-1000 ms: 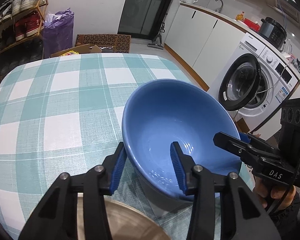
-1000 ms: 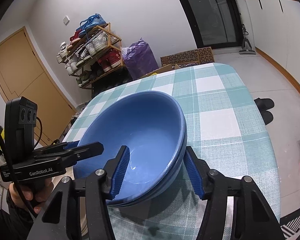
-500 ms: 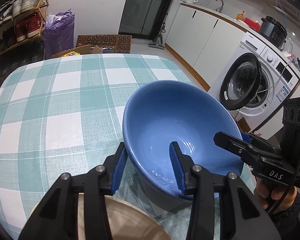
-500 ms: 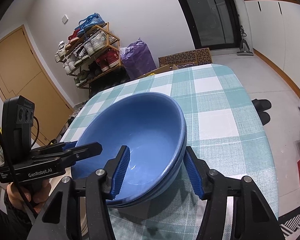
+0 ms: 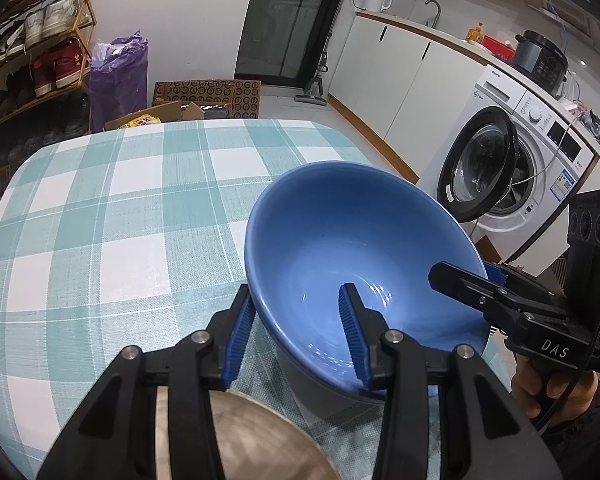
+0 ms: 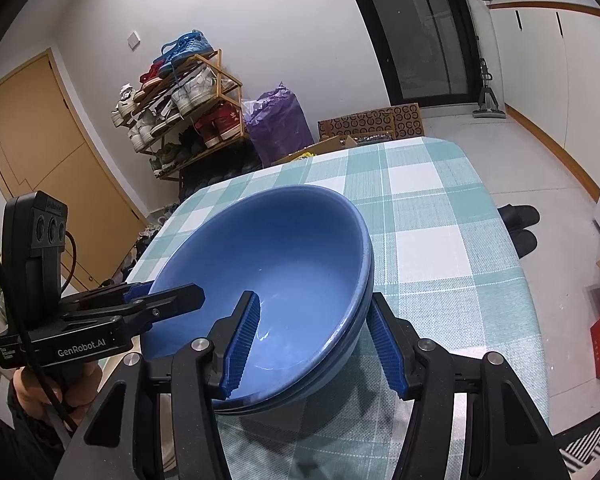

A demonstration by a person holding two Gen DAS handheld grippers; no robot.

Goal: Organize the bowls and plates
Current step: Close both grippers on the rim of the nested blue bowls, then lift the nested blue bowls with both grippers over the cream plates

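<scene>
Two nested blue bowls (image 5: 352, 248) stand on the checked tablecloth (image 5: 112, 216); both rims show in the right wrist view (image 6: 292, 256). My left gripper (image 5: 296, 332) is open and straddles the near left rim, one pad inside and one outside. My right gripper (image 6: 312, 344) is open and straddles the near right rim the same way. Each gripper shows in the other's view, at the opposite rim. A grey-brown plate (image 5: 256, 440) lies partly hidden under my left gripper.
The table's right edge (image 6: 512, 264) drops to the floor, with slippers (image 6: 520, 224) below. A washing machine (image 5: 516, 160) with its door open stands to the right. A shoe rack (image 6: 180, 100), a purple bag (image 6: 276, 120) and boxes stand beyond the far edge.
Almost nothing has moved. Both grippers stay open around the bowl rim; the view has shifted very slightly.
</scene>
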